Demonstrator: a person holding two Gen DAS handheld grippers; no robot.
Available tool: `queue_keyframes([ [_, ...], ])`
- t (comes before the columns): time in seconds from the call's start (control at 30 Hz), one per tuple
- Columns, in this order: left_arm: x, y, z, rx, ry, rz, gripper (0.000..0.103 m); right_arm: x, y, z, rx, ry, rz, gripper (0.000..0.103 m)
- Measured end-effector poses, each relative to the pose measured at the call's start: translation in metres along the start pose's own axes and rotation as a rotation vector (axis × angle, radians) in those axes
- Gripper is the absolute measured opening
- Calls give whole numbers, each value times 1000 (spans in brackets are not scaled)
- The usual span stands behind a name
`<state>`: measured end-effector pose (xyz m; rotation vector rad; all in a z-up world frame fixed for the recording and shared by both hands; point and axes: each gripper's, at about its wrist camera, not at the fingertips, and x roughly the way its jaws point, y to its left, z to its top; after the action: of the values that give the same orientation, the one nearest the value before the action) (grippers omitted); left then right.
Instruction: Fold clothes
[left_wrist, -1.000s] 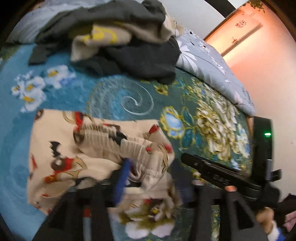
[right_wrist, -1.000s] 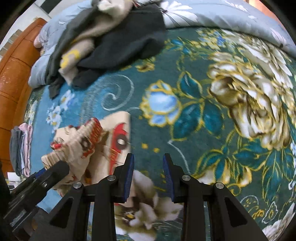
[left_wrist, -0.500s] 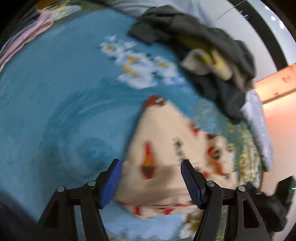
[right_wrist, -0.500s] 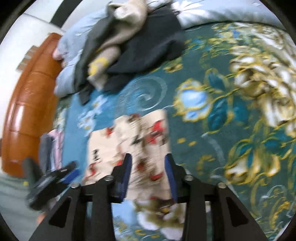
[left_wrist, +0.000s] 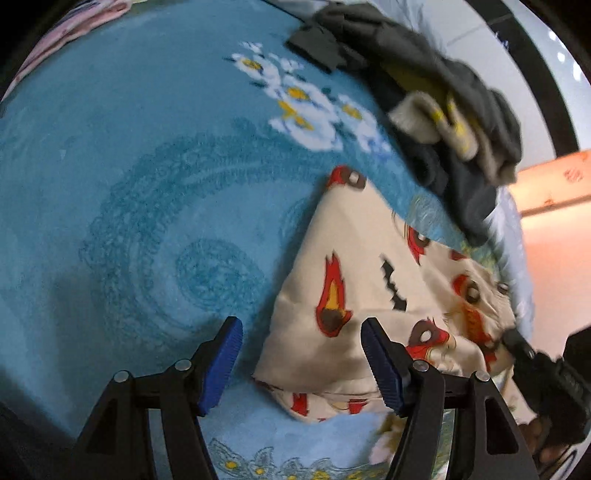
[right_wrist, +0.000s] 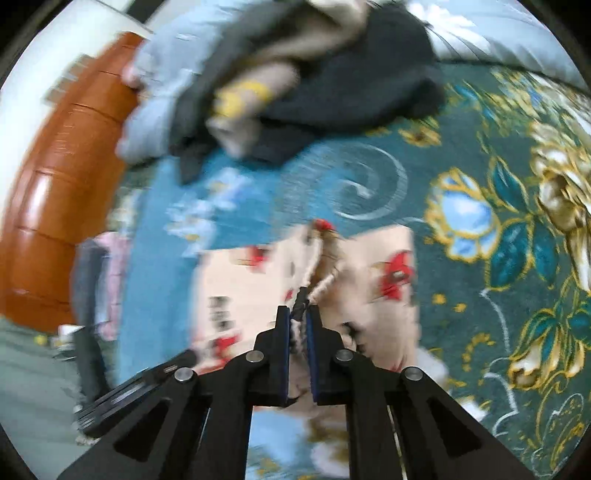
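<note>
A cream garment printed with red flames and black bats (left_wrist: 354, 291) lies folded on the blue floral bedspread (left_wrist: 147, 221). My left gripper (left_wrist: 301, 360) is open, its blue pads on either side of the garment's near left corner, holding nothing. My right gripper (right_wrist: 298, 328) is shut on the garment's ribbed waistband (right_wrist: 321, 258), pinching a bunched ridge of the cloth (right_wrist: 240, 295). The right gripper also shows at the right edge of the left wrist view (left_wrist: 543, 373).
A heap of dark grey, beige and yellow clothes (left_wrist: 443, 99) lies beyond the garment, also in the right wrist view (right_wrist: 295, 85). An orange-brown headboard (right_wrist: 55, 192) stands at the left. A pale blue pillow (right_wrist: 498, 40) lies at the back right. Pink and grey clothes (right_wrist: 99, 280) lie stacked at the left.
My left gripper let go of the waistband, opened and swung to the garment's left corner. My right gripper closed on the waistband. The garment now lies flatter.
</note>
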<state>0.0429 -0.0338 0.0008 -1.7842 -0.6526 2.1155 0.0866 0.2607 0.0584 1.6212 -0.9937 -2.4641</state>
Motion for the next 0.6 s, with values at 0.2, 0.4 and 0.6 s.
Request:
queue_keyframes([
  [0.2, 7, 1, -2, -10, 43, -9, 71, -9, -38, -14, 95, 50, -36, 8],
  [0.4, 12, -3, -6, 34, 69, 16, 71, 2, -56, -29, 122, 23, -125, 27],
  [0.6, 21, 11, 6, -47, 78, -86, 71, 16, -60, -24, 29, 36, -156, 52],
])
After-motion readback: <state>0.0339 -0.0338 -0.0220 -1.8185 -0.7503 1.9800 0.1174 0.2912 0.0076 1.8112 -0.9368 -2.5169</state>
